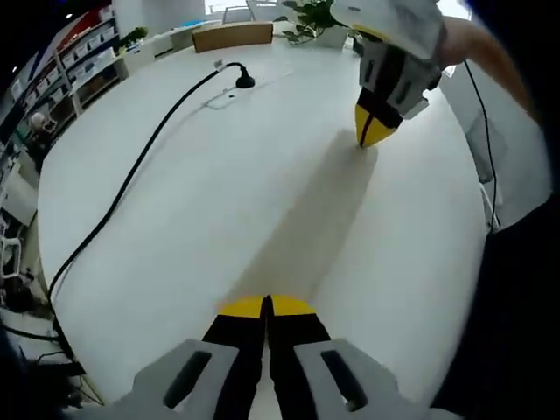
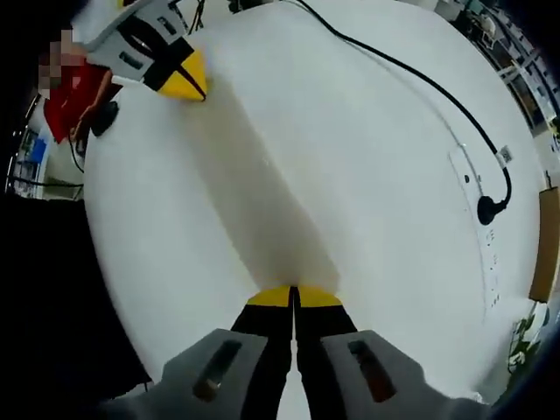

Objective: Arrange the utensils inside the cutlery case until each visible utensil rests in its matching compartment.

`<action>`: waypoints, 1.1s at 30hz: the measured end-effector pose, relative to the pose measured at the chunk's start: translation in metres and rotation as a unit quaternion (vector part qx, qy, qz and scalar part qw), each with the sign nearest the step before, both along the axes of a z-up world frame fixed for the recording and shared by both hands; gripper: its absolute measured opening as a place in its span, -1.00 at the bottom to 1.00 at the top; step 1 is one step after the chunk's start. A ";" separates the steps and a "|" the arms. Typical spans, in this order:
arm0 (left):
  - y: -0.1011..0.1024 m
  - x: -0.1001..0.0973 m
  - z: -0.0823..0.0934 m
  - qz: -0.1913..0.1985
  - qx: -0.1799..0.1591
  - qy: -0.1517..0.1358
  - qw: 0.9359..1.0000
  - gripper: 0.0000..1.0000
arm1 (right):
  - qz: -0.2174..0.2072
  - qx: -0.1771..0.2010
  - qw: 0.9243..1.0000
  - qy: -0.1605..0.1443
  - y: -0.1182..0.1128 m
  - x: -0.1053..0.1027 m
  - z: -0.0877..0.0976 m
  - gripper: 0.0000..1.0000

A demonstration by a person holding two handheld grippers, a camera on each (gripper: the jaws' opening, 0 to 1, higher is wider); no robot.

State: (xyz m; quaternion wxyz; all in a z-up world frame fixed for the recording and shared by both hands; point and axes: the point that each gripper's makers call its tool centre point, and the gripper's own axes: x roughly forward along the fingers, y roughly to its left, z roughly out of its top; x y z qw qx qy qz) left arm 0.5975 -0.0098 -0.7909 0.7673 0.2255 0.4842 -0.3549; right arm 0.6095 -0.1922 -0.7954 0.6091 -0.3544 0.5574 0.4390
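Observation:
In the left gripper view my left gripper (image 1: 267, 304) rises from the bottom with its yellow-tipped black jaws pressed together and nothing between them, low over the white table (image 1: 219, 201). My right gripper (image 1: 374, 131) comes in from the upper right, shut and empty, its tips touching or just above the table, with a bare forearm behind it. Seen from the right gripper view, my right gripper (image 2: 293, 296) is shut over the same white table (image 2: 350, 157). The left gripper (image 2: 184, 83) sits at the upper left, also shut.
A black cable (image 1: 131, 175) runs across the table to a plug (image 1: 243, 81); the cable (image 2: 411, 74) ends at a plug (image 2: 486, 209) beside a flush socket strip (image 2: 468, 179). A wooden box (image 1: 232, 35) and a plant (image 1: 311, 19) stand at the far edge. Shelves (image 1: 79, 61) line the left.

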 end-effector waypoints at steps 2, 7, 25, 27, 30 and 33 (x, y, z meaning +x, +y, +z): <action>0.000 0.001 0.000 -0.005 0.003 0.000 1.000 -1.00 | 0.040 -0.001 0.999 -0.010 0.000 0.004 0.002 -1.00; -0.001 0.001 0.000 -0.003 0.008 0.011 1.000 -1.00 | 0.018 -0.014 1.000 -0.008 0.002 0.003 -0.002 -1.00; -0.004 0.001 -0.002 -0.079 0.103 0.015 0.991 -1.00 | 0.029 -0.031 0.999 -0.022 0.002 0.002 -0.002 -1.00; -0.004 0.001 -0.002 -0.082 0.108 0.015 0.991 -1.00 | 0.030 -0.028 0.999 -0.027 0.002 0.001 -0.001 -1.00; -0.004 0.002 -0.002 -0.093 0.122 0.021 0.988 -1.00 | 0.027 -0.023 0.999 -0.032 0.002 0.002 -0.002 -1.00; -0.004 0.002 -0.003 -0.099 0.128 0.031 0.986 -1.00 | 0.028 -0.020 0.999 -0.036 0.002 0.002 -0.002 -1.00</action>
